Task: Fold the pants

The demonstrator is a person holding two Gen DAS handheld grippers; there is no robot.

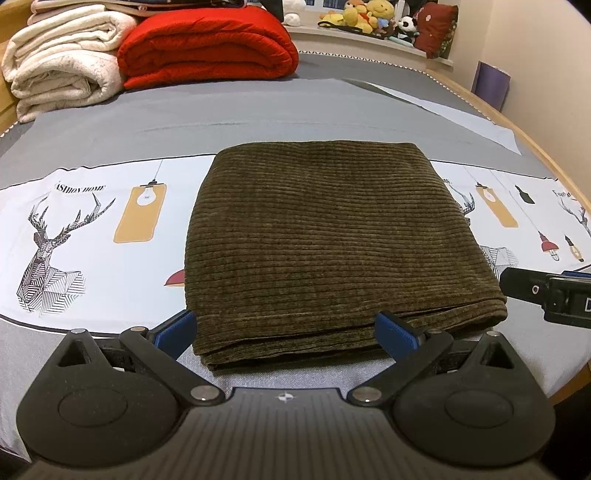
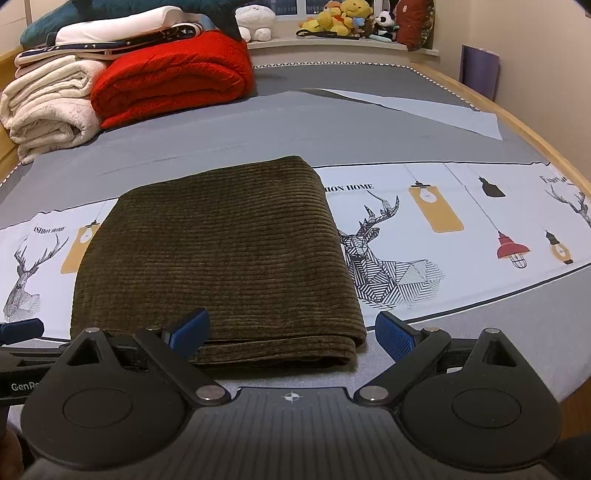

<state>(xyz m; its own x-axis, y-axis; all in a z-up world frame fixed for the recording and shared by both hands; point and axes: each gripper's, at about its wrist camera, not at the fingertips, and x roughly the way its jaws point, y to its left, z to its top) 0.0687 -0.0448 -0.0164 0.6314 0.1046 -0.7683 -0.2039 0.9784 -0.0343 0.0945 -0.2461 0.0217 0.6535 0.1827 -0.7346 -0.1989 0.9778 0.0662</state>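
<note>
The olive-brown corduroy pants (image 1: 332, 236) lie folded into a flat rectangular stack on the bed; they also show in the right wrist view (image 2: 218, 258). My left gripper (image 1: 286, 330) is open, its blue pads wide apart just in front of the stack's near edge, holding nothing. My right gripper (image 2: 291, 332) is open and empty at the near right corner of the stack. The right gripper's body shows at the right edge of the left wrist view (image 1: 546, 295). A blue pad of the left gripper (image 2: 20, 330) shows at the left edge of the right wrist view.
The bed sheet (image 1: 92, 229) is grey and white with deer and lamp prints. Folded cream blankets (image 1: 62, 62) and a red quilt (image 1: 207, 44) are stacked at the far left. Plush toys (image 1: 373, 18) sit on a far ledge. The bed's wooden edge (image 1: 554, 158) curves along the right.
</note>
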